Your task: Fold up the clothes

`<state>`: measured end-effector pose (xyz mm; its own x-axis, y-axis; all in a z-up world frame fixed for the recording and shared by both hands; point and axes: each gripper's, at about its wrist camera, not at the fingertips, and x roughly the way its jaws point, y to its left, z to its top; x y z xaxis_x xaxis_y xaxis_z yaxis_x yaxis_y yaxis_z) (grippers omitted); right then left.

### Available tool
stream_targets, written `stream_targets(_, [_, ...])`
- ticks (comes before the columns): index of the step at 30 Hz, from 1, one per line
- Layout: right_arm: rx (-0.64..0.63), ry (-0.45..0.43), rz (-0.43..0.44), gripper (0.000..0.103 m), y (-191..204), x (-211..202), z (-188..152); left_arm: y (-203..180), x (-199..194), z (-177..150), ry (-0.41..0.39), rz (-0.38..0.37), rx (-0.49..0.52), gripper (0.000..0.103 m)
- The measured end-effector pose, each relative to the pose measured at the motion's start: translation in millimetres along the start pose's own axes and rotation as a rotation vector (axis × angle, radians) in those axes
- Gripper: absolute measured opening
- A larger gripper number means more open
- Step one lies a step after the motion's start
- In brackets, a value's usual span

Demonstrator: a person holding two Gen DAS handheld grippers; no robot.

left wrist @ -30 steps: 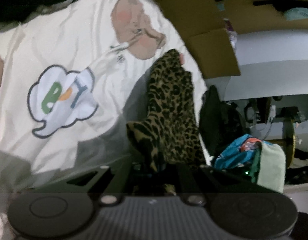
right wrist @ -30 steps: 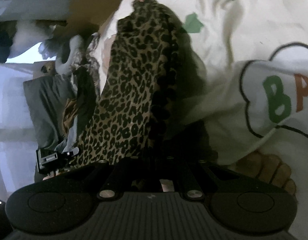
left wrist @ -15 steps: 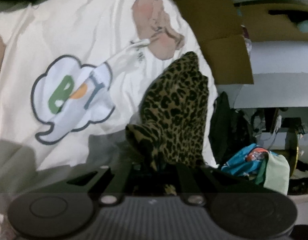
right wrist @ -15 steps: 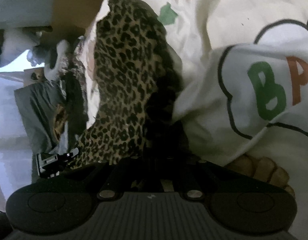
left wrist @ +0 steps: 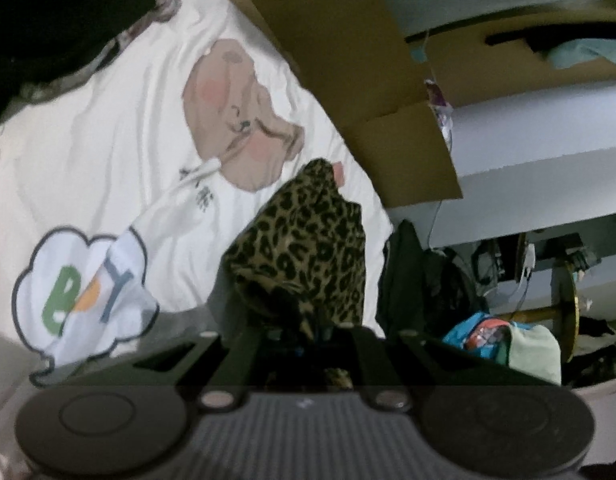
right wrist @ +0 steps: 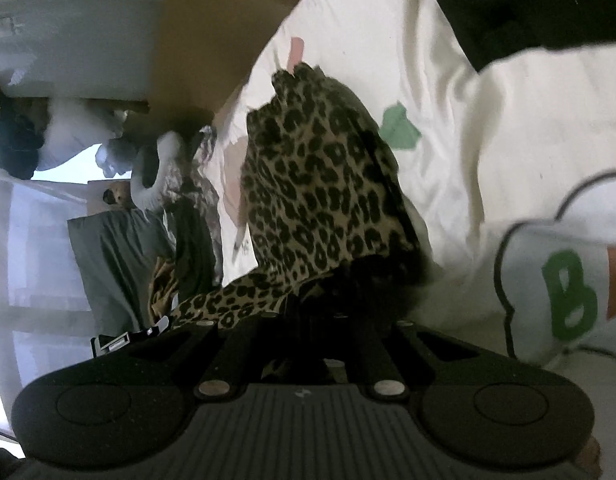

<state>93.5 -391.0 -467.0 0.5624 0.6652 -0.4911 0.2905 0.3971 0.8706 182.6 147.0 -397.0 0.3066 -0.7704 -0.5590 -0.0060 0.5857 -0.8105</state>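
A leopard-print garment (left wrist: 308, 256) is bunched and held up over a white bed sheet (left wrist: 107, 152) with cartoon prints. My left gripper (left wrist: 308, 330) is shut on one end of it, the cloth rising straight from the jaws. In the right wrist view the same garment (right wrist: 320, 196) stands up from my right gripper (right wrist: 328, 316), which is shut on its other end. The fingertips of both grippers are hidden by the cloth.
A brown cardboard box (left wrist: 348, 60) lies along the bed's far edge. Past the bed edge is a pile of dark and coloured clothes (left wrist: 488, 336). In the right wrist view a grey cushion (right wrist: 111, 264) and more clothes (right wrist: 191, 208) sit left of the bed.
Both grippers have moved in over the sheet with the garment, which now looks shorter and more bunched. The printed sheet has shifted in both views.
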Motion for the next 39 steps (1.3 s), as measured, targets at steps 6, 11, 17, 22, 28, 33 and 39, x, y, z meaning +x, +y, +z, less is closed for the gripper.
stream_targets(6, [-0.018,-0.047,-0.001,0.002,6.6,1.1,14.2,-7.2,4.4,13.0,-0.029,0.009,0.023,0.004])
stream_targets(11, [-0.047,-0.076,-0.006,0.002,14.8,7.4,28.9,-5.5,11.9,23.9,-0.046,0.031,0.03,0.004])
stream_targets(17, [-0.084,-0.108,-0.007,0.002,26.3,17.3,49.0,0.4,21.2,37.9,-0.07,0.057,0.025,0.004])
stream_targets(22, [-0.095,-0.12,-0.044,0.002,24.5,29.0,62.3,4.2,35.7,49.0,-0.071,0.071,0.027,0.005])
stream_targets(28, [-0.107,-0.122,-0.081,0.002,18.9,43.1,76.1,13.3,57.9,65.2,-0.061,0.102,0.041,0.005])
stream_targets(33, [-0.114,-0.122,-0.095,0.002,13.4,53.4,84.6,19.6,72.1,71.4,-0.066,0.132,0.054,0.005])
stream_targets(39, [-0.101,-0.107,-0.138,0.002,0.8,68.4,91.8,32.5,89.3,73.7,-0.064,0.171,0.042,0.005])
